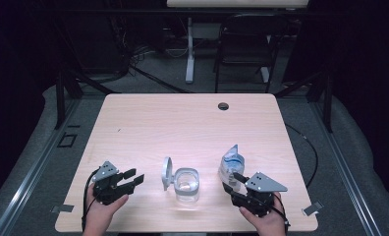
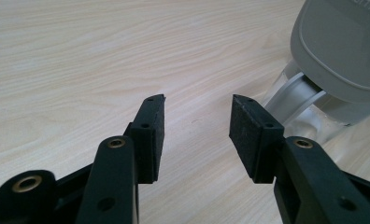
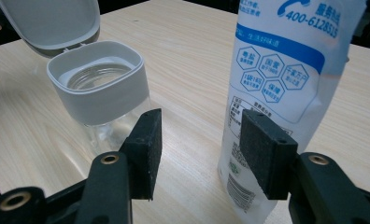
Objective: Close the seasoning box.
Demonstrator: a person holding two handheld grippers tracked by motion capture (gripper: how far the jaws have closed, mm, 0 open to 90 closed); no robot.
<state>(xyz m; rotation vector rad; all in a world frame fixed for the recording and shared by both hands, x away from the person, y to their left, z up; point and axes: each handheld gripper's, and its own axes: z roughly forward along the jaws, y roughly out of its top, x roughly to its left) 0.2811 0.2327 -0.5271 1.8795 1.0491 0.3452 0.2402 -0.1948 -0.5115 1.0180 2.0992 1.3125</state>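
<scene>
The bag [image 1: 230,167] stood tall, its top pointing up. The right gripper [image 1: 234,183] was open beside it. The left gripper [image 1: 134,179] was open too.

My left hand-held gripper [image 1: 133,179] rests on the counter [image 1: 182,123], jaws apart, pointing at the jar [image 1: 186,185] with its lid [image 1: 167,173] flipped up. My right hand-held gripper [image 1: 233,182], jaws apart, sits just beside the upright pouch [image 1: 231,164].

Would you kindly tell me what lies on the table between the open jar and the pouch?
Nothing: in the high view, bare wood separates the jar from the pouch; the right gripper view shows that same bare gap.
</scene>
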